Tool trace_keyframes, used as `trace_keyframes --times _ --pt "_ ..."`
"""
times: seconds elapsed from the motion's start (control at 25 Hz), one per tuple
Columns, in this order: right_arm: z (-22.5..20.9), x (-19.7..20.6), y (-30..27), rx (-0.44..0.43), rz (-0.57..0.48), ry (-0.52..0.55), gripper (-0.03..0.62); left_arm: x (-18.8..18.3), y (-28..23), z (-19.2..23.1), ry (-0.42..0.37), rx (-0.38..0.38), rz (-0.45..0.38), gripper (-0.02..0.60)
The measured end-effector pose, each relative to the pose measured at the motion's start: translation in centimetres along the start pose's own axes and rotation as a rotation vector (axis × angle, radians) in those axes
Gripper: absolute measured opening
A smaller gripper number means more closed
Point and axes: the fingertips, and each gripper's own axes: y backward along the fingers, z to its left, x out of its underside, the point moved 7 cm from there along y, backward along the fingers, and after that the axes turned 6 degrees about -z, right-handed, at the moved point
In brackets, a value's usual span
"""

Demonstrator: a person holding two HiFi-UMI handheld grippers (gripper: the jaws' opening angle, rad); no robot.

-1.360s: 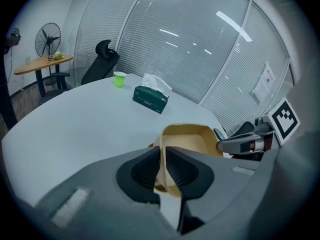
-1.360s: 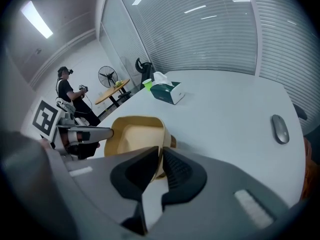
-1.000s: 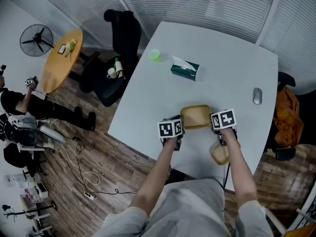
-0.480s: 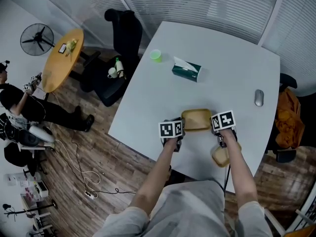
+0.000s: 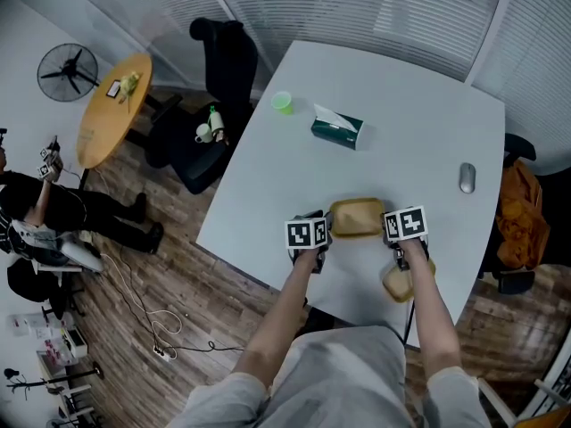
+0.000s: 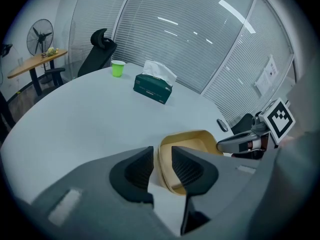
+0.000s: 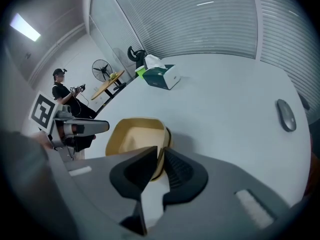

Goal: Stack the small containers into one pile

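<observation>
Tan container [image 5: 355,217] sits on the white table [image 5: 375,105], its rim loose between the spread jaws of the left gripper [image 6: 162,156], just opened wide. The right gripper [image 7: 161,159], jaws easing apart slightly, pinches the opposite rim.

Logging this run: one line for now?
left hand-held gripper: just opened, astride tan rectangular plastic container rim | right hand-held gripper: just easing open, pinching rim

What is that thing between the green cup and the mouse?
A tissue box stands between the cup and the mouse, nearer the cup. The rest of that stretch is bare. The head view shows it best.
</observation>
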Motion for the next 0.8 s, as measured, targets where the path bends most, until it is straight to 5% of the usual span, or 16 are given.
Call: trace_keyframes --times 0.32,0.8 --pt "0.1 0.3 0.6 0.04 -0.039 0.03 0.058 0.9 1.7 -0.4 -0.001 0.005 -0.018 0.117" --pt "1.4 1.4 2.6 -0.034 -0.066 0.083 0.051 4.7 4.0 -2.8 -0.022 0.027 -0.038 0.117"
